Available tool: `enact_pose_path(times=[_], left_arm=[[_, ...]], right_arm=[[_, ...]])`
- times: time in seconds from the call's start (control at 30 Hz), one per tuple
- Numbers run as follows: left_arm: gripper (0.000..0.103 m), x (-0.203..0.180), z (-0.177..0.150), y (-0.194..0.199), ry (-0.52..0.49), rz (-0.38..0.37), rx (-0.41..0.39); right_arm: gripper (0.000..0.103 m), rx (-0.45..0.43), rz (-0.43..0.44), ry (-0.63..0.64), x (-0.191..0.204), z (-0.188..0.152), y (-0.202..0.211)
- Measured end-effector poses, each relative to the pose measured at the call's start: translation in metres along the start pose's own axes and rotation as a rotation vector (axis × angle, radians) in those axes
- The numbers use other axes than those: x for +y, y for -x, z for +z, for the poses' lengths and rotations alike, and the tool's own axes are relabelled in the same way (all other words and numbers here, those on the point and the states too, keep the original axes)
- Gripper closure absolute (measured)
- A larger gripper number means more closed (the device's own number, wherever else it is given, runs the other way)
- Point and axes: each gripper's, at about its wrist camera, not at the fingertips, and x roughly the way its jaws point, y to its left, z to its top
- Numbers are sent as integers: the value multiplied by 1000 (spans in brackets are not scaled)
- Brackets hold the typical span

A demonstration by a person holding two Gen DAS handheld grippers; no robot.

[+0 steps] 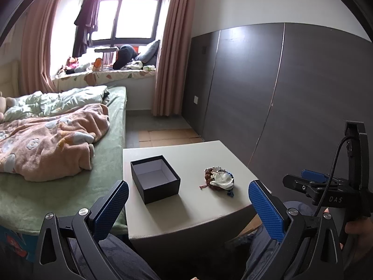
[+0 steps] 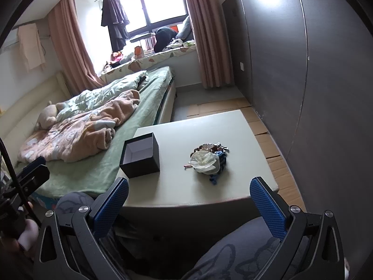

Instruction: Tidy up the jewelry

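Basically, nothing was in hand yet.
Left claw [image 1: 188, 206]: wide, empty, short of the table [image 1: 186, 210].
Right claw [image 2: 188, 200]: wide, empty.
Jewelry pile [image 2: 208, 161]: mid-table, 3 o'clock of the open black box [image 2: 141, 156], apart from it.
Handling: likely light, limp, tangle-prone; beads slippery.
Grip: probably the soft white flower [image 2: 204, 161] on top, or a bead loop.

Bare desk [image 1: 186, 210] top lies between the open black box [image 1: 155, 178] and the jewelry heap [image 1: 219, 180], and in front of the box.
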Motion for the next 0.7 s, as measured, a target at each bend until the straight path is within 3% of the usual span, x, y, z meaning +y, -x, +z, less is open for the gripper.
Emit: enact_pose_path(times=[0.7], left_arm=[[0, -3, 2, 6, -2, 7, -8]], right_arm=[[0, 0, 0, -38, -12, 4, 4]])
